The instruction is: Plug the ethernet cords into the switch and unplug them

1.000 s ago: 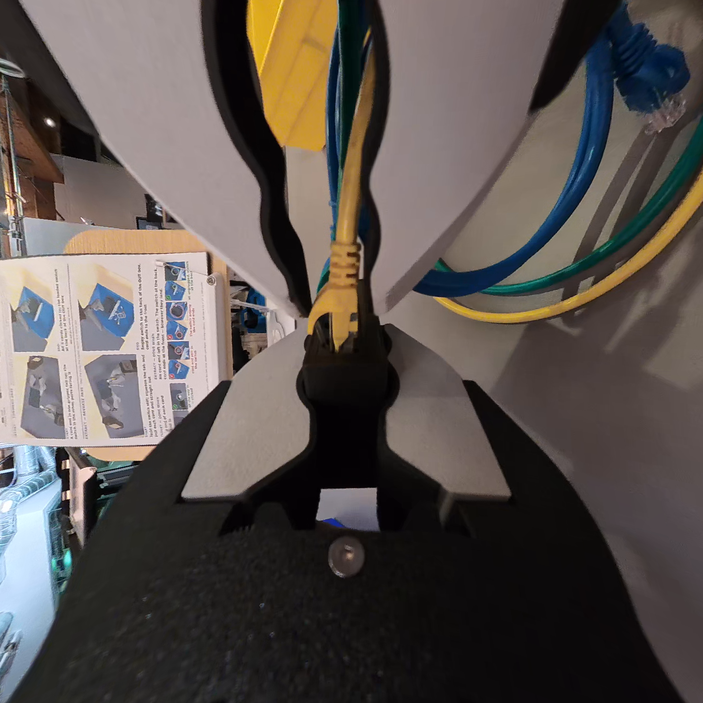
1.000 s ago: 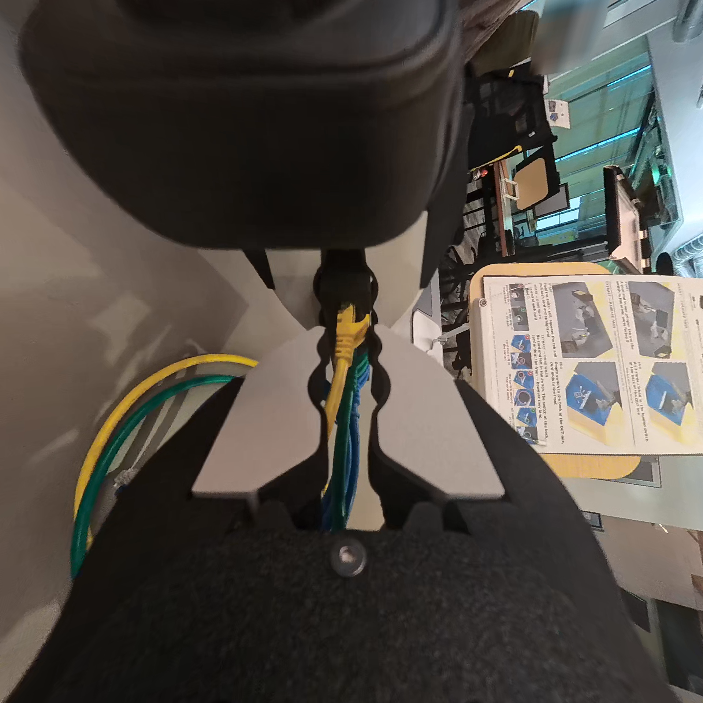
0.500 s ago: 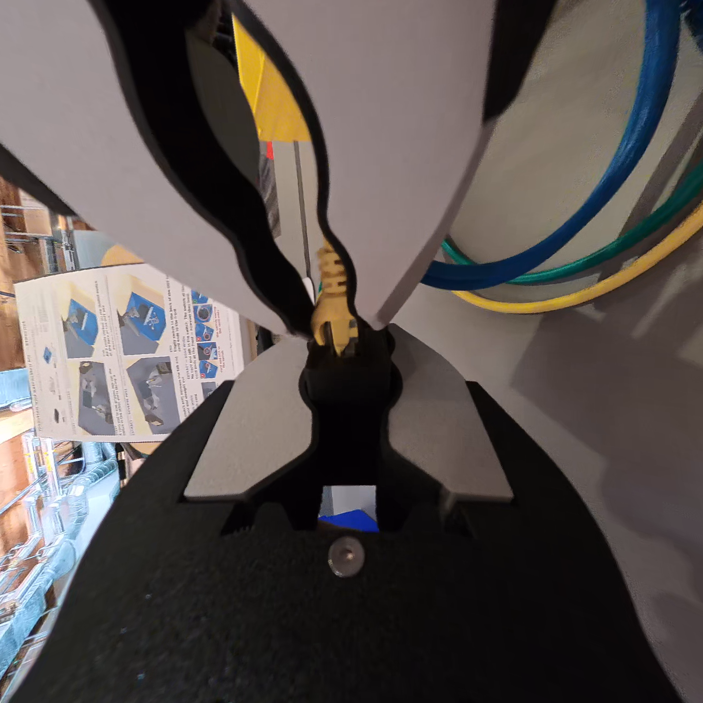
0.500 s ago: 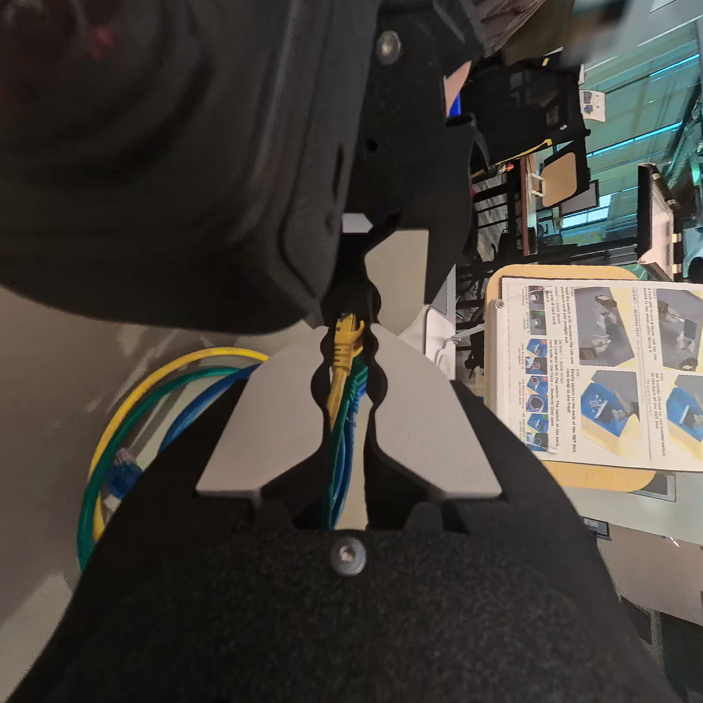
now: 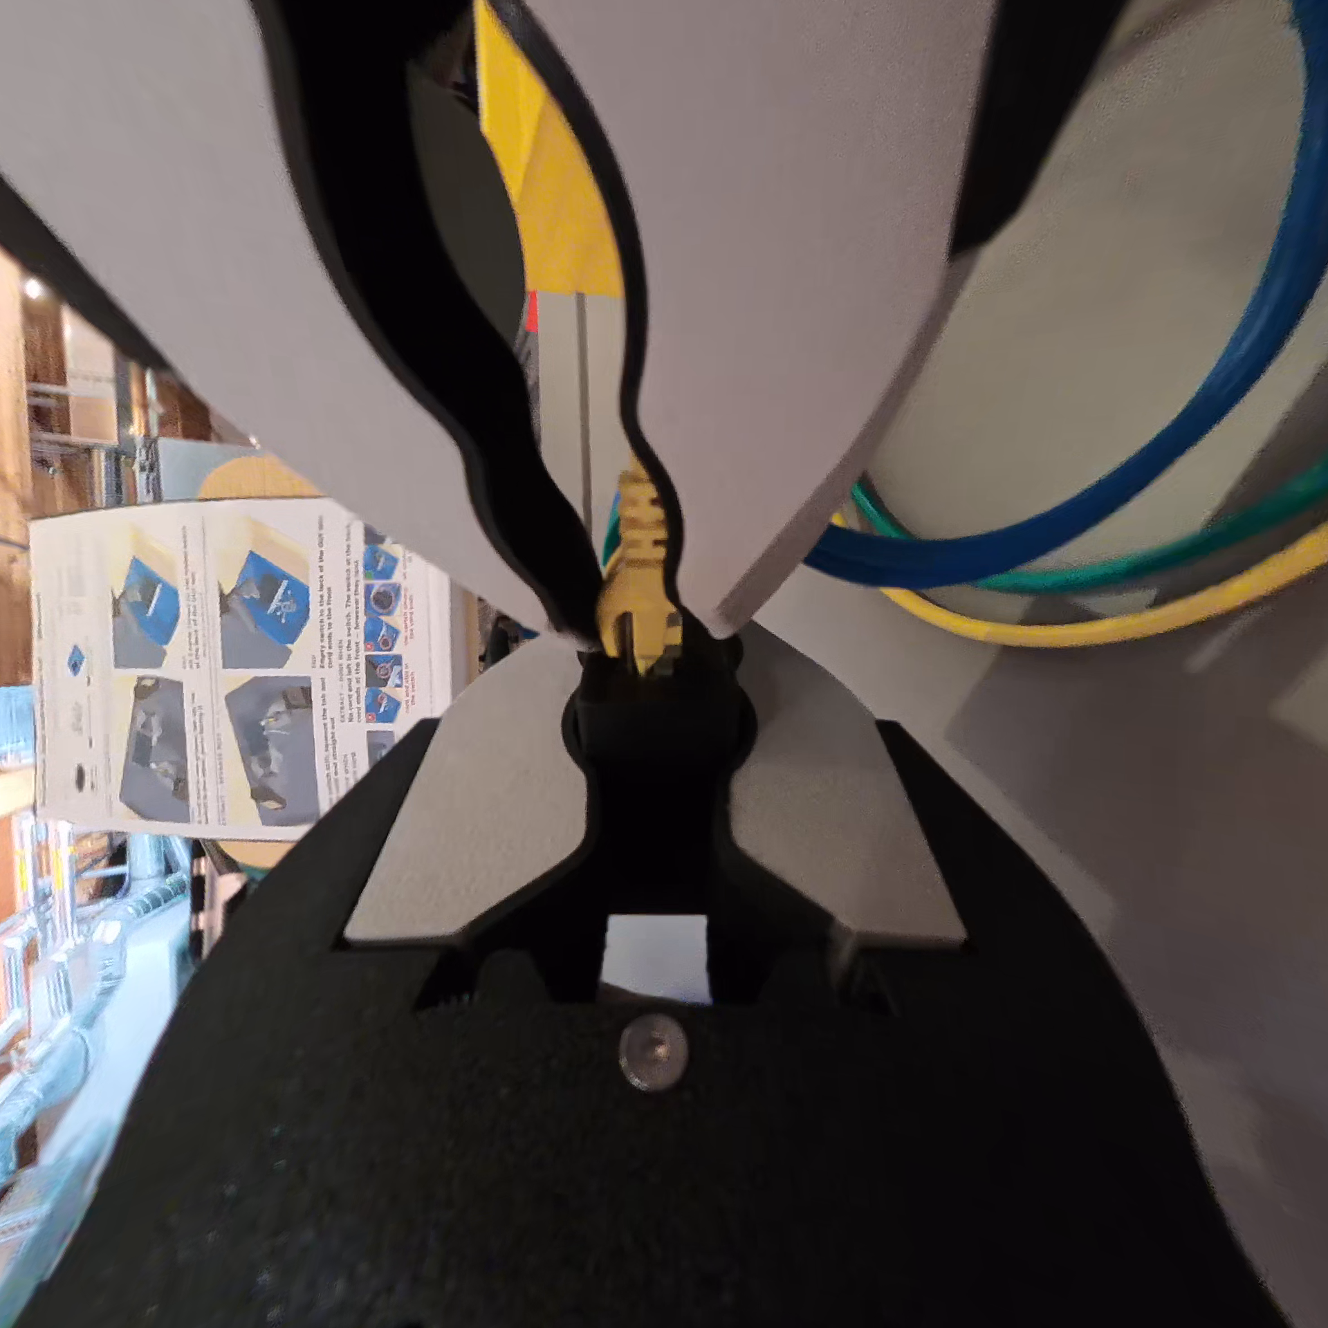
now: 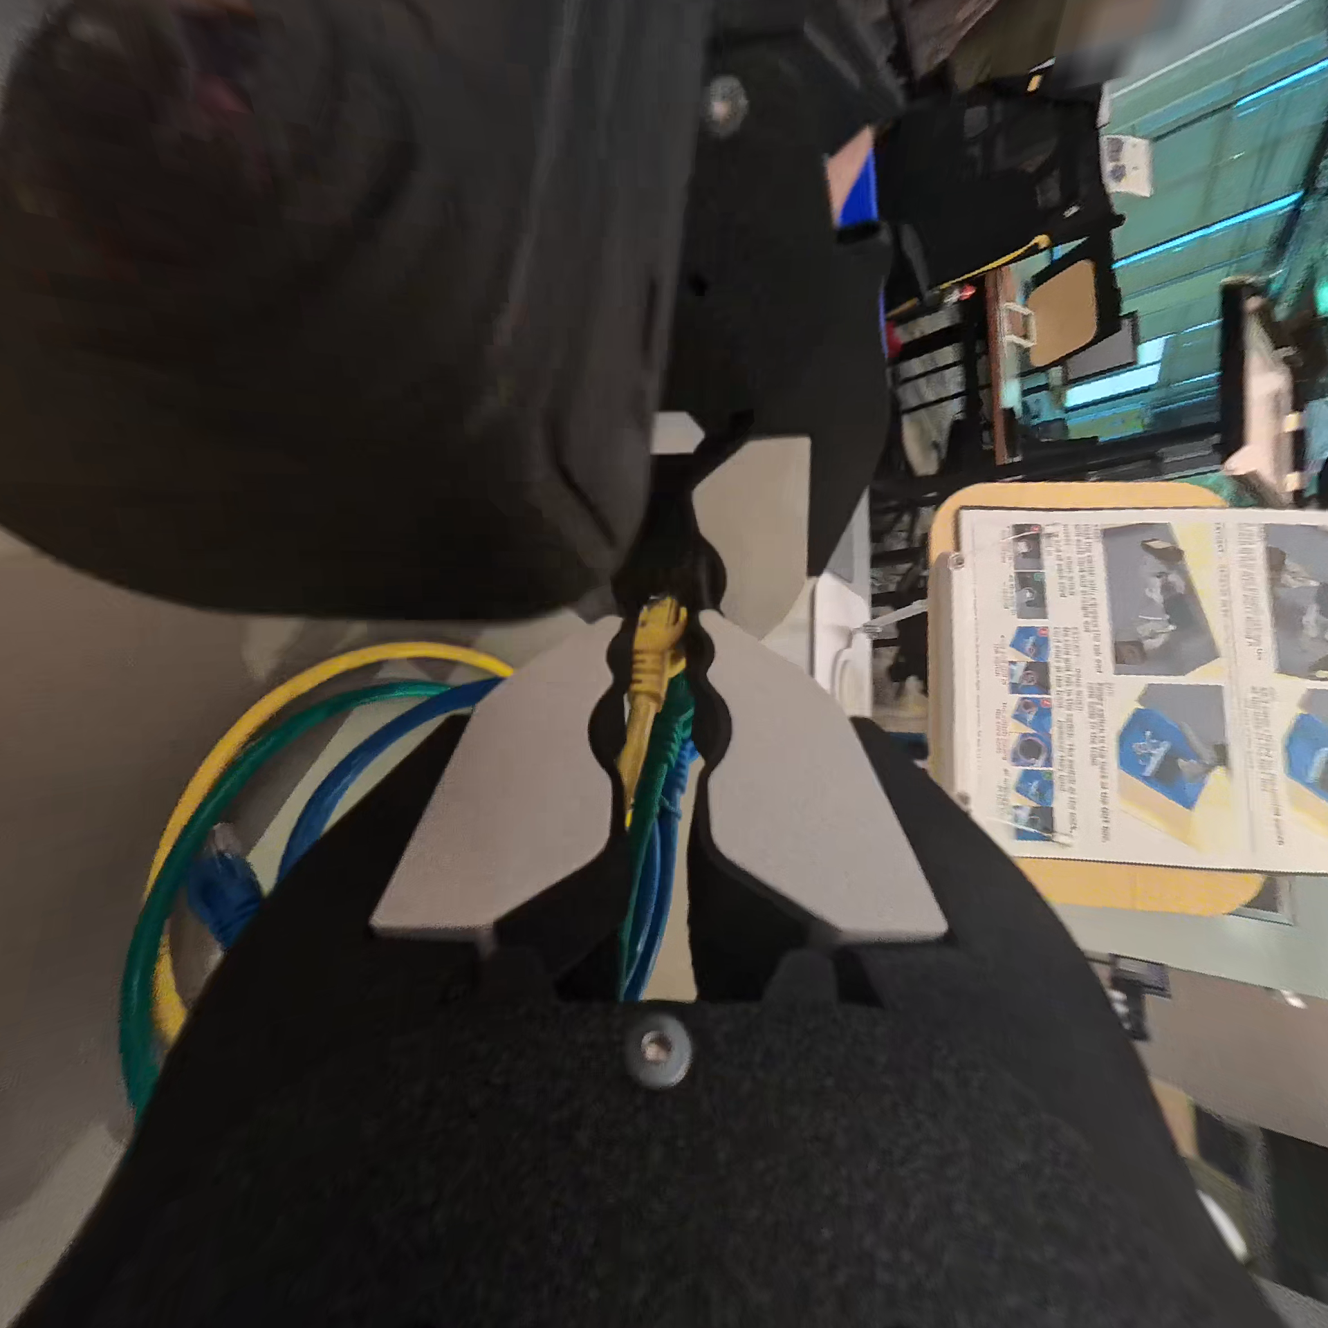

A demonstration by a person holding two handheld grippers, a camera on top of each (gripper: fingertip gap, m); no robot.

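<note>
Yellow ethernet plug (image 6: 655, 647) sits pinched in the right hand-held gripper (image 6: 657, 650), nose-to-nose with the left hand-held gripper (image 5: 657, 708), clamped on a black switch (image 5: 657, 726).

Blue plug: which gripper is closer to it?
Right. The blue plug lies just beside the right gripper, behind its fingers; the left gripper is farther, out past those fingers.

lab: instruction sheet (image 5: 215, 668), metal racks (image 6: 934, 374)

Yellow plug (image 5: 636, 618) up front, yellow cord (image 5: 1078, 625), green cord (image 5: 1150, 568) and blue cord (image 5: 1164, 445) looping over the pale grey surface (image 5: 1150, 826); grey-faced, black-edged jaws; yellow-and-blue picture sheet (image 6: 1150, 690).
</note>
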